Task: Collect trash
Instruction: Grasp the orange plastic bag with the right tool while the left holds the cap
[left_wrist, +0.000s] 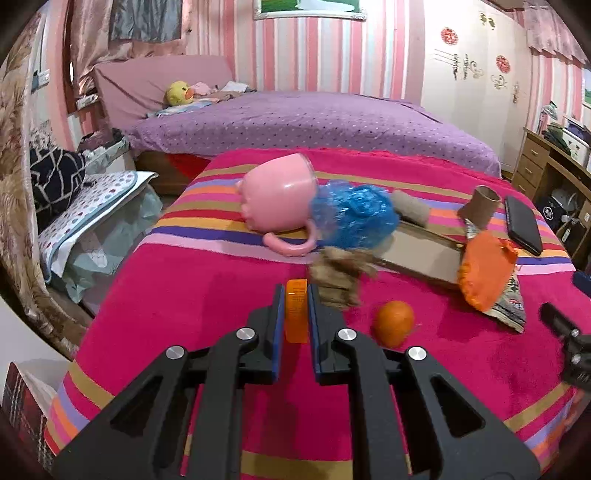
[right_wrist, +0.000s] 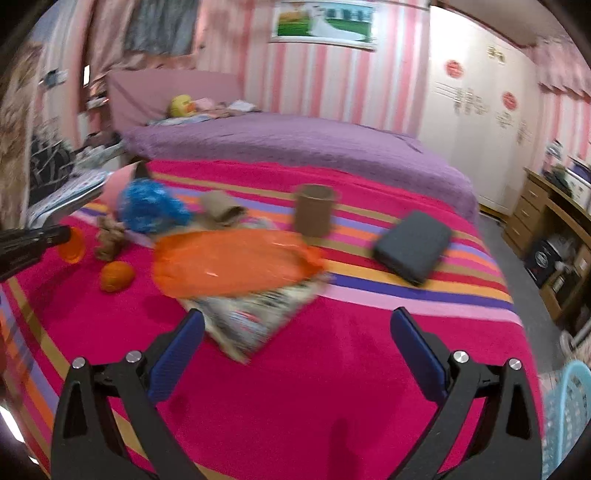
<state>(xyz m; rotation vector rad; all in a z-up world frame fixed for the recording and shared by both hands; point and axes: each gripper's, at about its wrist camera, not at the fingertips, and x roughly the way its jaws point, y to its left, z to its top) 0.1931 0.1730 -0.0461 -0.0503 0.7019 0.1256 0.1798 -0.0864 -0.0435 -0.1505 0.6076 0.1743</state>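
My left gripper (left_wrist: 296, 295) is shut on a small flat orange plastic piece (left_wrist: 296, 317), held edge-on just above the striped red blanket (left_wrist: 184, 295). The right wrist view shows that piece (right_wrist: 71, 246) as a round disc at the left gripper's tip. An orange fruit (left_wrist: 393, 323) lies just right of it, with crumpled brown paper (left_wrist: 340, 277) behind. My right gripper (right_wrist: 297, 321) stands wide open with nothing between its fingers, hovering over the blanket near a printed wrapper (right_wrist: 247, 321) and an orange plastic bag (right_wrist: 232, 262).
A pink cup (left_wrist: 280, 195) lies on its side against crumpled blue plastic (left_wrist: 354, 216). A cardboard tube (right_wrist: 314, 214), a flat cardboard piece (left_wrist: 417, 254) and a black case (right_wrist: 412, 245) are farther back. A light blue basket (right_wrist: 565, 417) stands off the bed's right side.
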